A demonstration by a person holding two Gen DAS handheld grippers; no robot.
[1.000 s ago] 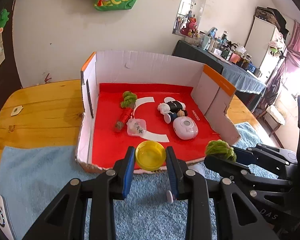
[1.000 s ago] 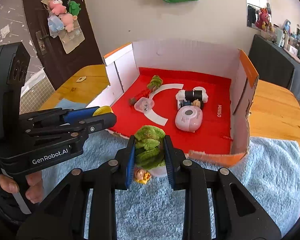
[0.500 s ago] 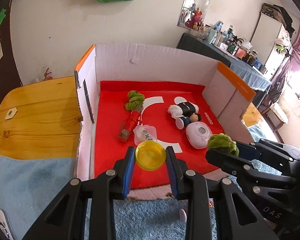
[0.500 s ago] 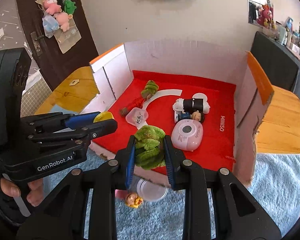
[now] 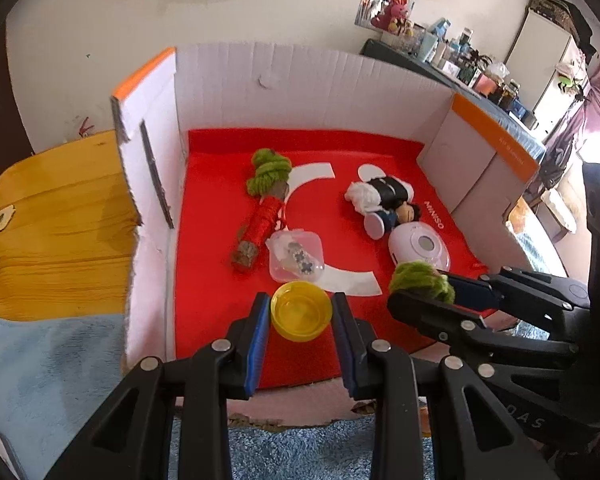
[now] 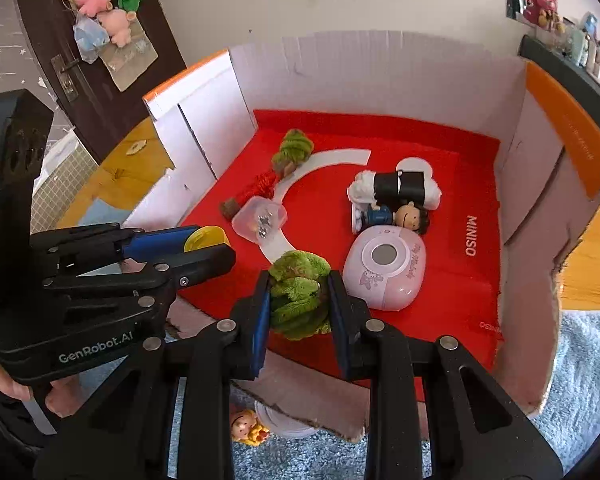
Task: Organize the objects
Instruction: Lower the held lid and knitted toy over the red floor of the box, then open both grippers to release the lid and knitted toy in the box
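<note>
Yellow dish (image 5: 301,312) clamped between left gripper (image 5: 301,322) pads, above the near floor of the red-lined box (image 5: 204,264). Green plush piece (image 6: 300,294) squeezed tight in right gripper (image 6: 299,308), also over the box's near floor, beside the pink device (image 6: 384,268). Clear case (image 5: 296,255) lies mid-box.

Bright daylight, window glare far right, fisheye-warped edges.
</note>
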